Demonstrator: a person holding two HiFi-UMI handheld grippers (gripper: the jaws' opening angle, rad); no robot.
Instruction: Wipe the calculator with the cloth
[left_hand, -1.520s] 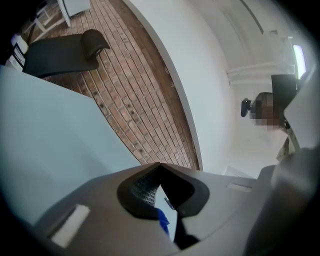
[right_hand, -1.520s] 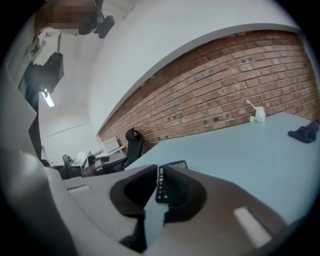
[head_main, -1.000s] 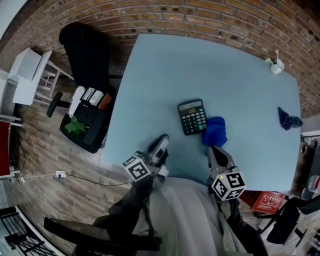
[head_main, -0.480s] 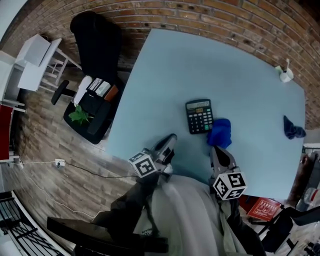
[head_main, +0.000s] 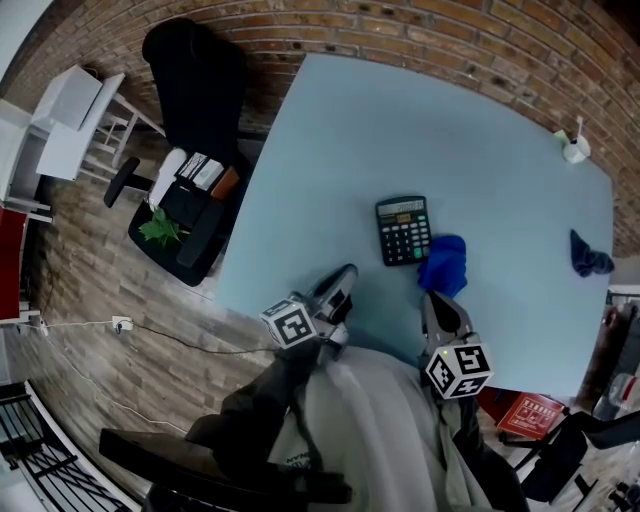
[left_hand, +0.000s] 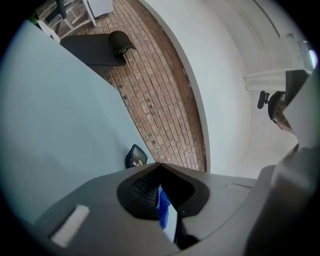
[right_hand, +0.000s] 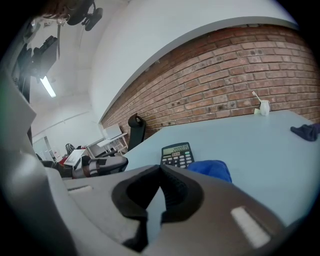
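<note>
Left hand-held gripper (head_main: 343, 278) dips slightly; right hand-held gripper (head_main: 430, 300) holds. Both are closed, empty. Crumpled blue cloth (head_main: 443, 264) lies ungrasped, touching the black plastic calculator (head_main: 403, 230).

The scene is viewed from overhead in the head view, steeply downward onto the pale blue table (head_main: 480, 130). The left gripper view is taken low over the table's near edge, rolled sideways, and is directed across the tabletop toward the brick wall (left_hand: 165, 115). The right gripper view is angled slightly downward toward the same wall. The calculator (head_main: 403, 230) and the blue cloth (head_main: 444, 264) are shared by all three views, nearer to the right gripper's camera.
</note>
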